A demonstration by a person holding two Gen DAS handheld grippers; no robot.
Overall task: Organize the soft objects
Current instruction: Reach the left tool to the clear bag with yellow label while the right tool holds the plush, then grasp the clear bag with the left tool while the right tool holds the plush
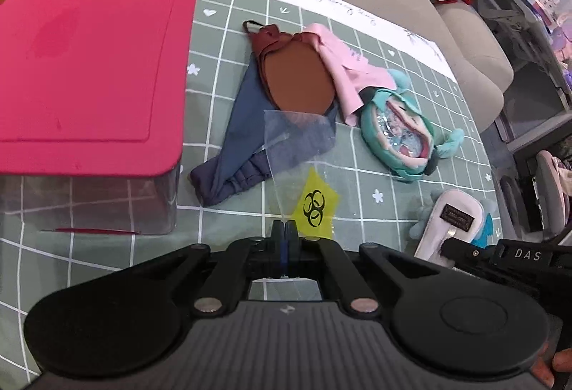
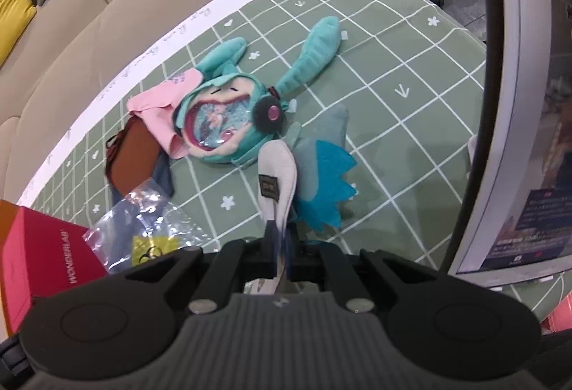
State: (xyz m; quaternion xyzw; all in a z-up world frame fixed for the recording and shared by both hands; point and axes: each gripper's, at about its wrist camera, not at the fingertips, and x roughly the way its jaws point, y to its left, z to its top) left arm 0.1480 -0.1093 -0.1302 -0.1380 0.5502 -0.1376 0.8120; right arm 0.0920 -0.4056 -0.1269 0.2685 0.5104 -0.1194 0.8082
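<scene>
On the left of the tabletop [image 1: 357,171] we see a clear box [image 1: 89,200] under a red lid [image 1: 93,68]; through its wall only the grid cloth shows, and we cannot tell whether anything lies inside. The left gripper [image 1: 283,232] has its fingers clamped together on the edge of a transparent bag [image 1: 286,146] bearing a yellow biohazard label [image 1: 314,204]; the bag's contents are unclear. Beyond it lie a blue garment [image 1: 243,139], a brown pad [image 1: 298,82] and a pink cloth [image 1: 343,68], overlapping one another, with a teal plush doll [image 2: 228,118] just right of them. The right gripper [image 2: 279,239] has its fingers closed on a white plush part [image 2: 279,175] with a dark tag, near a grey-blue plush [image 2: 321,168] partly hidden behind it. A monitor [image 2: 529,103] is cut off at the right edge
</scene>
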